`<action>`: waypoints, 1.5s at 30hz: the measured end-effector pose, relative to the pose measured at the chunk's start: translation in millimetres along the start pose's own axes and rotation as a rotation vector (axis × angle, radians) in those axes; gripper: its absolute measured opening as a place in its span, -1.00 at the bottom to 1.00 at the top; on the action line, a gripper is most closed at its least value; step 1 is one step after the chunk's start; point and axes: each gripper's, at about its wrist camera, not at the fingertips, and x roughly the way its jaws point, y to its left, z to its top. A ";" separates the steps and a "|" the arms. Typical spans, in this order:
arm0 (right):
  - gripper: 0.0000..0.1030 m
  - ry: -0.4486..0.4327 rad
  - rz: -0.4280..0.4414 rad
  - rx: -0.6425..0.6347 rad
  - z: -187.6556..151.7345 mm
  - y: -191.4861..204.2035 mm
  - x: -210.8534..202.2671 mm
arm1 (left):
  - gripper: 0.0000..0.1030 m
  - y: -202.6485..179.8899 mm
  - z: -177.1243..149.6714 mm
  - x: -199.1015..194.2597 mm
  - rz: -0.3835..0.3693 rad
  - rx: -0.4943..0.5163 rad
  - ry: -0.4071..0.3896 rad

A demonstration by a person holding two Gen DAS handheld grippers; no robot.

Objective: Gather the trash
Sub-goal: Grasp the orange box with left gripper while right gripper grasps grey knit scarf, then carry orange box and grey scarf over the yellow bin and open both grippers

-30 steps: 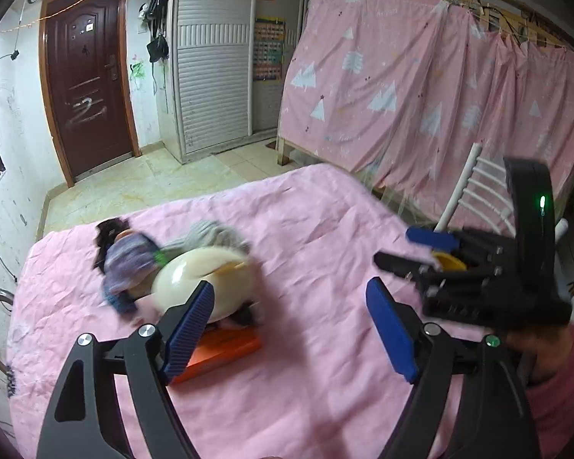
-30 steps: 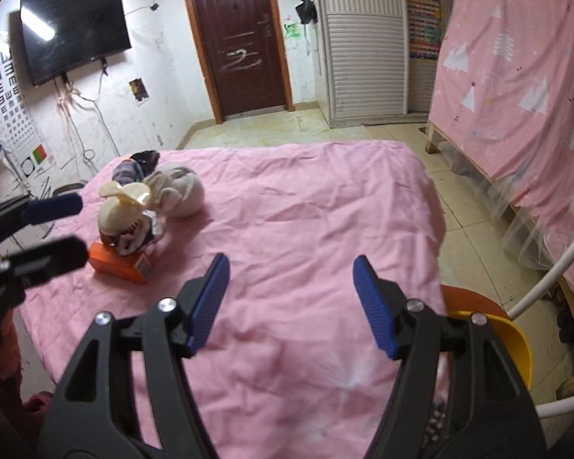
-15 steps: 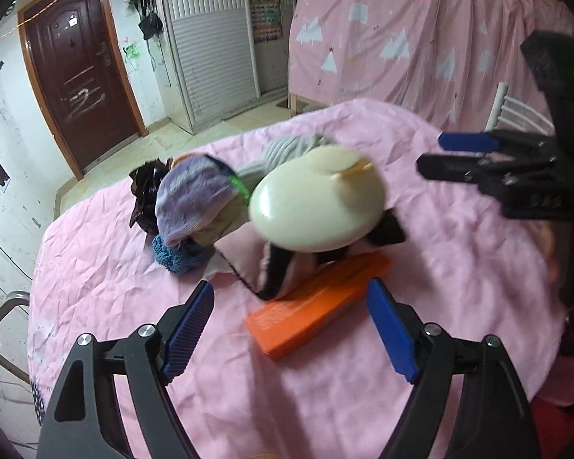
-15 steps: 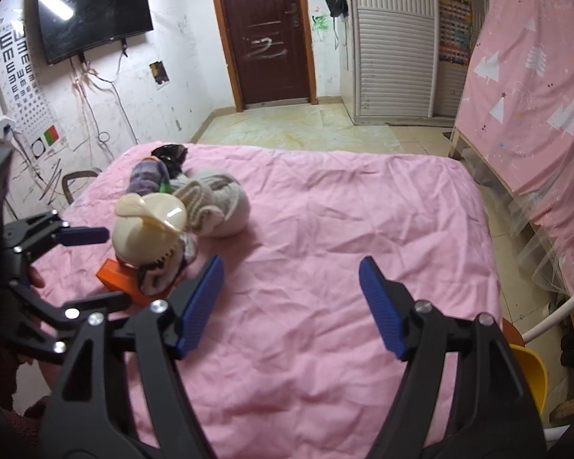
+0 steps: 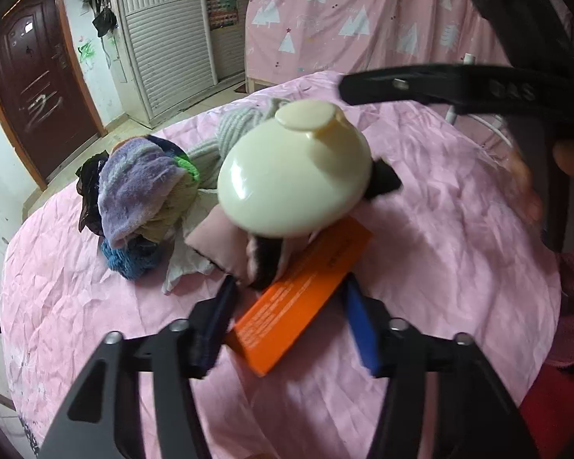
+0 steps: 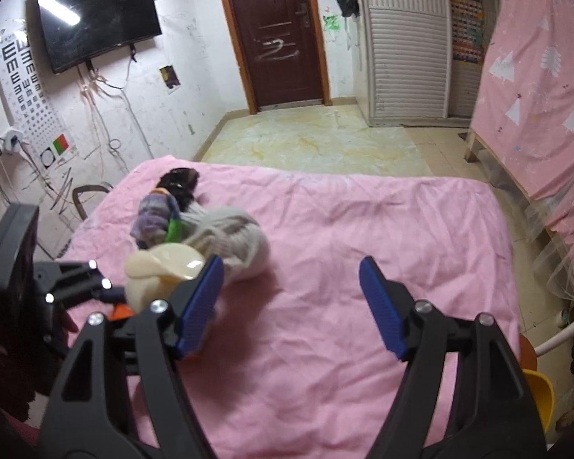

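Note:
An orange box [image 5: 302,294] lies slantwise on the pink bedspread [image 5: 440,267], partly under an upturned cream bowl [image 5: 294,176]. My left gripper [image 5: 287,325] is closing on the box's near end, and both blue pads meet its edges. A crumpled white tissue [image 5: 183,260] lies left of the box. In the right wrist view my right gripper [image 6: 291,306] hangs open over bare bedspread with nothing between its fingers. There the bowl [image 6: 164,267] sits just left of it, with the left gripper [image 6: 76,283] behind. A right-gripper finger [image 5: 440,84] crosses the left view's top.
A heap of clothes, with a purple towel [image 5: 134,187] and a grey knit [image 6: 229,244], lies behind the bowl. A yellow bin [image 6: 539,394] stands off the bed's right edge beside a white rail [image 6: 562,332]. A pink curtain [image 6: 535,95] hangs at right.
My left gripper dropped toward the orange box and its jaws narrowed onto it. The right gripper slid left toward the bowl and stayed open.

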 end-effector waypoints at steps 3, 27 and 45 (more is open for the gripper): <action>0.37 0.018 0.041 0.001 7.8 6.6 11.8 | -0.41 -4.0 -5.0 -4.9 -0.023 -0.012 -0.006; 0.08 0.163 0.219 0.084 16.7 20.1 62.3 | -0.75 -29.5 -80.4 -64.3 -0.043 -0.098 -0.101; 0.09 -0.068 0.107 0.187 -3.4 -44.1 -42.5 | -0.75 -55.6 -55.2 -100.9 -0.018 -0.061 -0.229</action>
